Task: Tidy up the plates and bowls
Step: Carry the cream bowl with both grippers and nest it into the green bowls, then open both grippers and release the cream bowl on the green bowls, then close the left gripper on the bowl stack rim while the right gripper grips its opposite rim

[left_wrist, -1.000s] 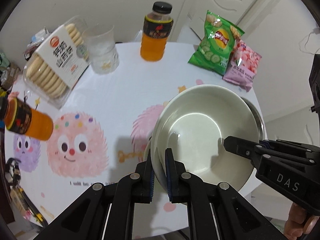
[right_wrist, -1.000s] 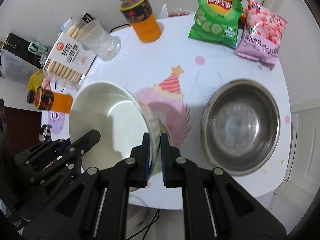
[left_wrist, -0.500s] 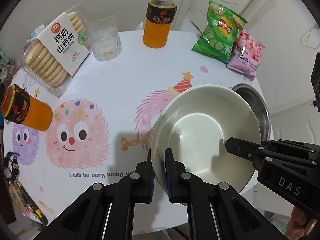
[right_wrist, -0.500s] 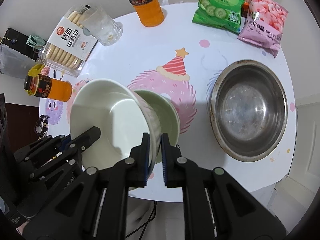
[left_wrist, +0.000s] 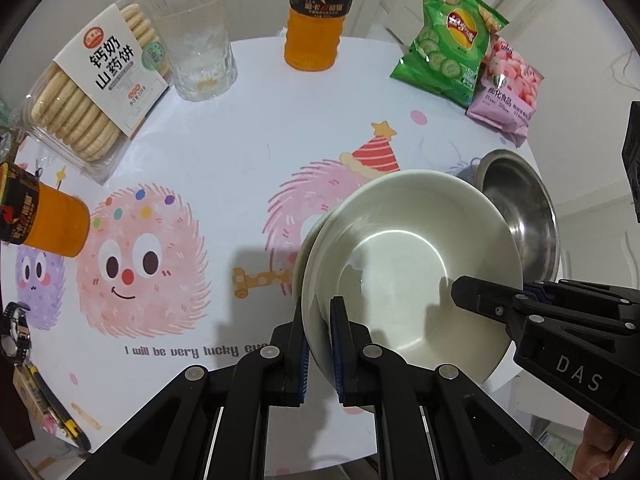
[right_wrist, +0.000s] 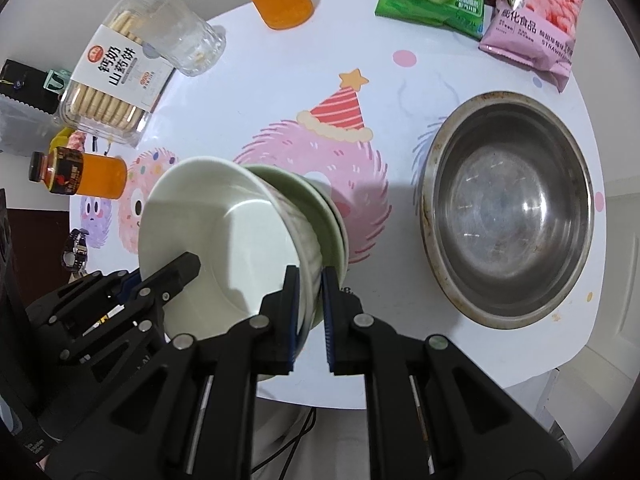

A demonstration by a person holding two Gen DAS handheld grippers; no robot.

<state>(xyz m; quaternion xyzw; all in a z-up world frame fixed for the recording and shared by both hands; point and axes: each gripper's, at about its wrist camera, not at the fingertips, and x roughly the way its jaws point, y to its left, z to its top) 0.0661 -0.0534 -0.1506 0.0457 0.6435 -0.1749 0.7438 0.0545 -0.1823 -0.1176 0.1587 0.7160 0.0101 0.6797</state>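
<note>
While the left gripper [left_wrist: 318, 346] and right gripper [right_wrist: 309, 312] are each pinching opposite rims of the white bowl [right_wrist: 224, 236], it is now settling into the green bowl [right_wrist: 326, 216], nearly nested beside the steel bowl [right_wrist: 508, 208].

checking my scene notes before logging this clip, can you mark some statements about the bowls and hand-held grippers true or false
1. Both hand-held grippers clamp the rim of the white bowl. True: the left hand-held gripper and right hand-held gripper hold opposite sides.
2. The steel bowl holds food. False: nothing is in it.
3. The white bowl sits level. False: it is tilted above a green bowl.
4. A chips bag lies beside a pink snack bag. True.
5. Both orange bottles stand upright. False: one orange bottle lies on its side.
</note>
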